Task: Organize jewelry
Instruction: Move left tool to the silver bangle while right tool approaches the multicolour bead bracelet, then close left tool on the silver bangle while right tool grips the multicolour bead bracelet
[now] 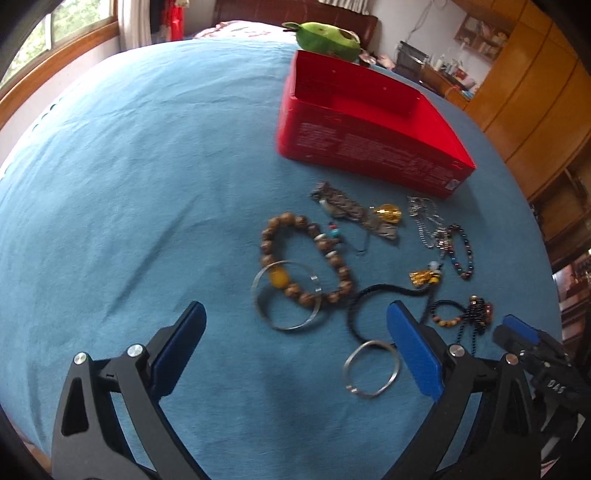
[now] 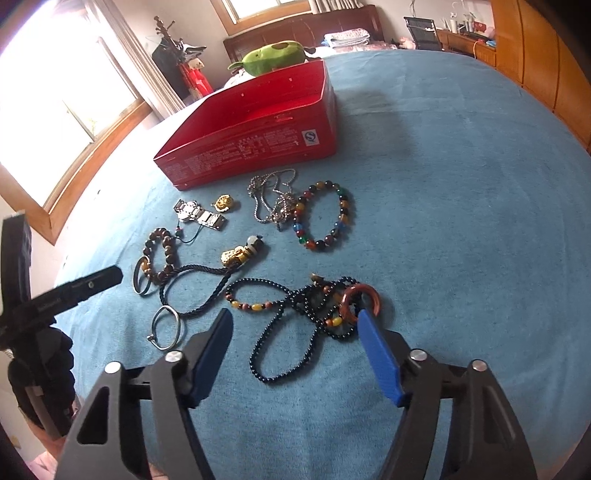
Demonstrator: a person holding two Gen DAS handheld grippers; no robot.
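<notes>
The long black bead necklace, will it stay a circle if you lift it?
Probably not. The black bead necklace lies in loose, crossed loops, so it likely droops. It is tangled with a brown ring, which may come along.

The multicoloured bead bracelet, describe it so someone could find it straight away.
Start at the red box on the blue bedspread. Just in front of it lies the multicoloured bead bracelet, beside a silver chain. Only it mixes green, blue, amber and dark beads.

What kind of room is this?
Most likely a bedroom. The jewelry lies on a blue bedspread, with a wooden headboard and a green plush toy behind the red box.
</notes>
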